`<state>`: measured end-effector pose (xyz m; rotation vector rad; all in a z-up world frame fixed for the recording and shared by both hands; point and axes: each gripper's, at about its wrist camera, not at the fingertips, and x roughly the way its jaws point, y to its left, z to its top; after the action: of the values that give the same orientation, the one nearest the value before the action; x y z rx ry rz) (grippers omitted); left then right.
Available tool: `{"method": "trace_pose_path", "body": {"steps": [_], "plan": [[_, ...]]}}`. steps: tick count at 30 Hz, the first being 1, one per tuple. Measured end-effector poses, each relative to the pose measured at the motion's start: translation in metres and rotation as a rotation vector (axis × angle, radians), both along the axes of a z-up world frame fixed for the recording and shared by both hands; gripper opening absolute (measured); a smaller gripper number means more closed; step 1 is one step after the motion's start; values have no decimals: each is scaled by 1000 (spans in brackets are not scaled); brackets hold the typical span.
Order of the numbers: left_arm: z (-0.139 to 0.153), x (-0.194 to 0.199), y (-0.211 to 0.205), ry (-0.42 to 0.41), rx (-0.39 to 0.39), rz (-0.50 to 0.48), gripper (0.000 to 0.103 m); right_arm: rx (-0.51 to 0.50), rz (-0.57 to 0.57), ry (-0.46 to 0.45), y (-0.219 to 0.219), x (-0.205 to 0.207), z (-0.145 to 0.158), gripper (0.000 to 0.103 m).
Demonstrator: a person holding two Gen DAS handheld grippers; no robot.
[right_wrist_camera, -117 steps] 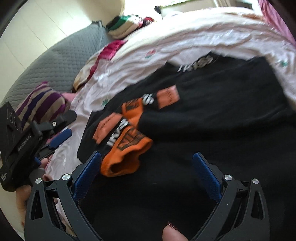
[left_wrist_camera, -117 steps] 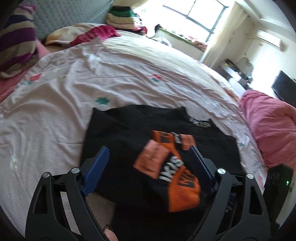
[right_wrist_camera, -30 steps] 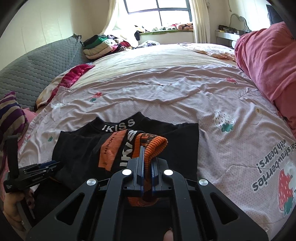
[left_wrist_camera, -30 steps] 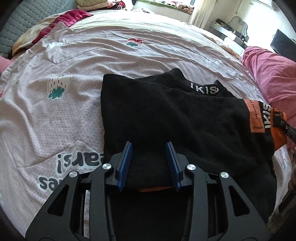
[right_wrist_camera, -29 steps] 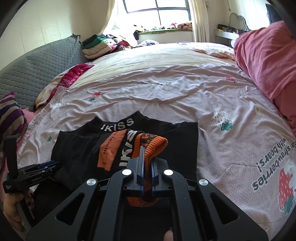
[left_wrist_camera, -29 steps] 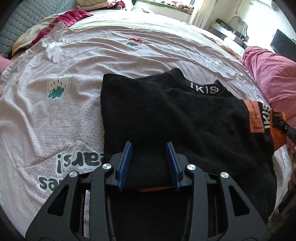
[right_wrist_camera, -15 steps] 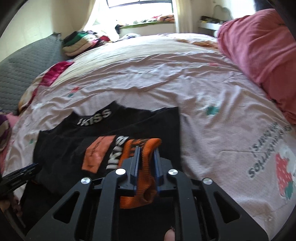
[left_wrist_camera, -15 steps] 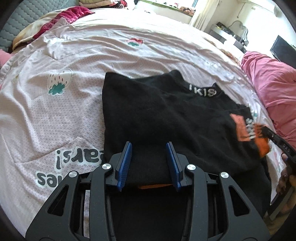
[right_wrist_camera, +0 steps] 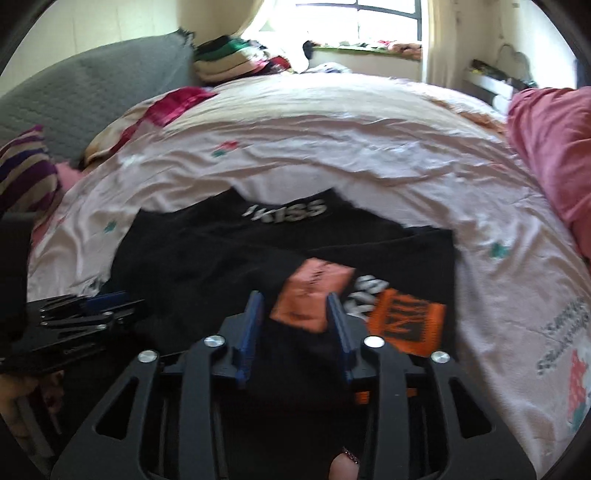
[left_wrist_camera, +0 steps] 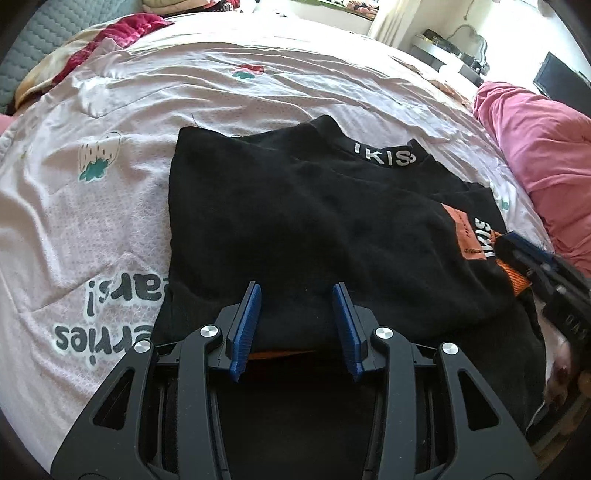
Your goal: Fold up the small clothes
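Garment: black top with white lettering on its collar, lying folded on the bed, collar toward the far side
Sleeve: orange cuff with an orange patch and white lettering, lying flat on the top's right part
Garment versus left jaws: the near folded edge sits between the blue pads; whether the pads press on the cloth cannot be told
Left gripper: jaws partly apart, at the top's near edge
Garment versus right jaws: black cloth and the corner of the orange patch lie in the gap; the cuff lies just right of the right pad, free of it
Right gripper: jaws have just been opening and now stand apart, pads not pressing the cloth
Bed: pale pink sheet with strawberry prints and lettering, under the top on all sides
Surroundings: pink quilt bunched at the right, grey headboard and striped pillow at the left, folded clothes by the window
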<state>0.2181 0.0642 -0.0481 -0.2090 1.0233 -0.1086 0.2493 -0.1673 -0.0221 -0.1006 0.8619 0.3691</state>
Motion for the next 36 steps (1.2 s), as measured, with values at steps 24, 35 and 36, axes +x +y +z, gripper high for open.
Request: {"method": "trace_pose_path", "body": {"steps": [24, 35, 36], "plan": [[2, -6, 5, -5, -35, -17, 40, -27, -46, 51, -19, -19, -24, 55], [10, -14, -1, -12, -5, -23, 51, 50, -83, 50, -32, -36, -13, 60], [12, -15, -1, -15, -5, -23, 52, 57, -85, 51, -32, -38, -13, 60]]}}
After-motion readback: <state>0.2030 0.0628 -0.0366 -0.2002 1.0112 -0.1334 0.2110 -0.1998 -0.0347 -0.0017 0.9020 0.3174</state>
